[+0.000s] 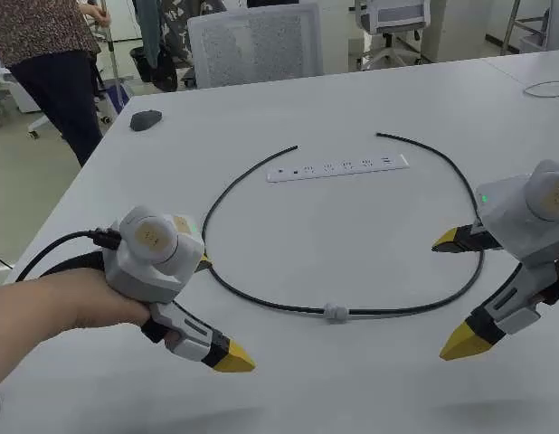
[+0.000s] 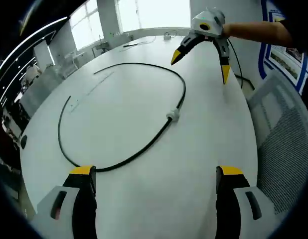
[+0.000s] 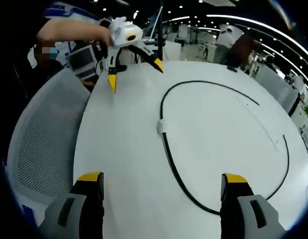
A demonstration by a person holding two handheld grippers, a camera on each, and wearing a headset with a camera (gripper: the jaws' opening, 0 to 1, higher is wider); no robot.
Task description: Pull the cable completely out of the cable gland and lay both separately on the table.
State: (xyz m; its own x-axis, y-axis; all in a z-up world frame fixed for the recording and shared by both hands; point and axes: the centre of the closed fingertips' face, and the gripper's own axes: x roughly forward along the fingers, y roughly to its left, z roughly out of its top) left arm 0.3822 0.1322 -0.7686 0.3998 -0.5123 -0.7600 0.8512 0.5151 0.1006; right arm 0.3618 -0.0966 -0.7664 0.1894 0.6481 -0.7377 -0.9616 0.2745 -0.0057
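A long black cable (image 1: 261, 297) lies in a wide loop on the white table (image 1: 370, 380). A small grey cable gland (image 1: 335, 312) sits threaded on its near stretch. My left gripper (image 1: 221, 312) hovers open to the left of the gland, nothing between its yellow-tipped fingers. On the other side my right gripper (image 1: 453, 291) is open and holds nothing. In the left gripper view the gland (image 2: 173, 115) lies ahead of my open left gripper (image 2: 156, 172), with the right gripper (image 2: 201, 64) beyond. The right gripper view shows the gland (image 3: 161, 126) ahead of the right gripper (image 3: 162, 178).
A white power strip (image 1: 338, 167) lies inside the loop's far side. A dark mouse (image 1: 146, 119) rests at the far left and another thin cable (image 1: 546, 89) at the far right. A mesh chair (image 1: 254, 43) stands behind the table and a person (image 1: 44, 54) stands at left.
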